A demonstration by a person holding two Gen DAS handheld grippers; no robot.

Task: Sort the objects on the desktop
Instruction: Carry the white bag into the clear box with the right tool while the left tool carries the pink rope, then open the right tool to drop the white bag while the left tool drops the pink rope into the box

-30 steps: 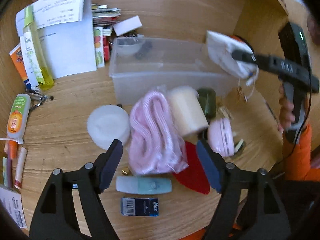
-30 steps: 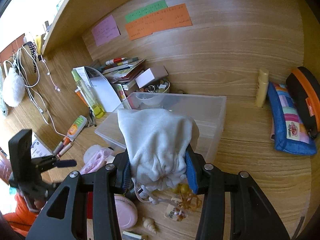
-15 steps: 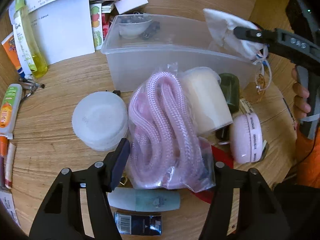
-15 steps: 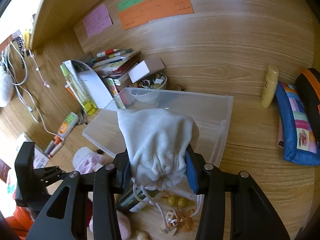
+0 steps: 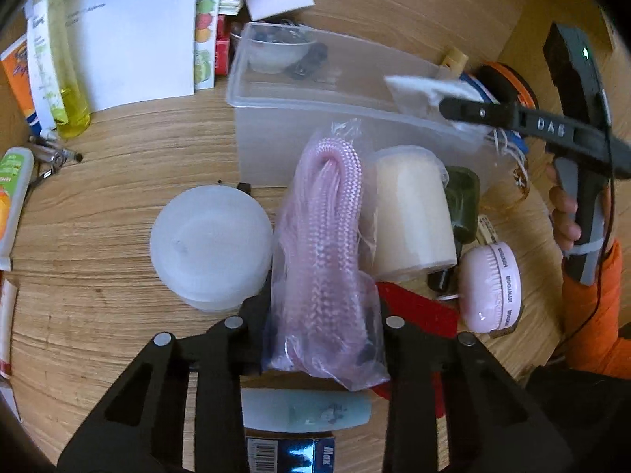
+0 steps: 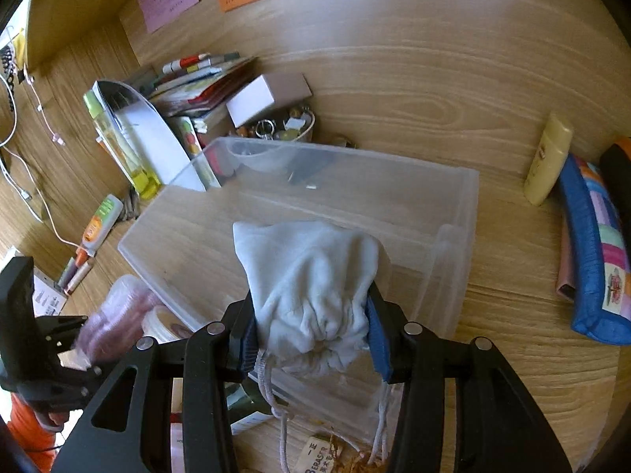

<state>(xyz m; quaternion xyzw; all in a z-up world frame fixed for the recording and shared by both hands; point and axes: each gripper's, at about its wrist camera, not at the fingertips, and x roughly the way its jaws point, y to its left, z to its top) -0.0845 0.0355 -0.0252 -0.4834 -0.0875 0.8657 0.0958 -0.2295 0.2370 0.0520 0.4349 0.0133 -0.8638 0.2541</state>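
Observation:
My left gripper [image 5: 321, 327] is shut on a clear bag of pink rope [image 5: 327, 244], which lies on the desk in front of the clear plastic bin [image 5: 276, 90]. My right gripper [image 6: 311, 335] is shut on a white drawstring pouch [image 6: 311, 276] and holds it over the near right part of the bin [image 6: 453, 197]. In the left wrist view the pouch [image 5: 426, 94] hangs above the bin's right end. The bin holds a small black item at its far left.
Beside the rope bag lie a white round tub [image 5: 211, 244], a cream roll [image 5: 410, 213], a dark green bottle [image 5: 461, 197], a pink round case [image 5: 491, 287] and a pale green tube [image 5: 305, 410]. A yellow bottle [image 6: 548, 157] and a blue patchwork pouch [image 6: 591, 252] lie right of the bin.
My left gripper moved forward and closed on the bag of pink rope. My right gripper carried the white pouch forward over the bin.

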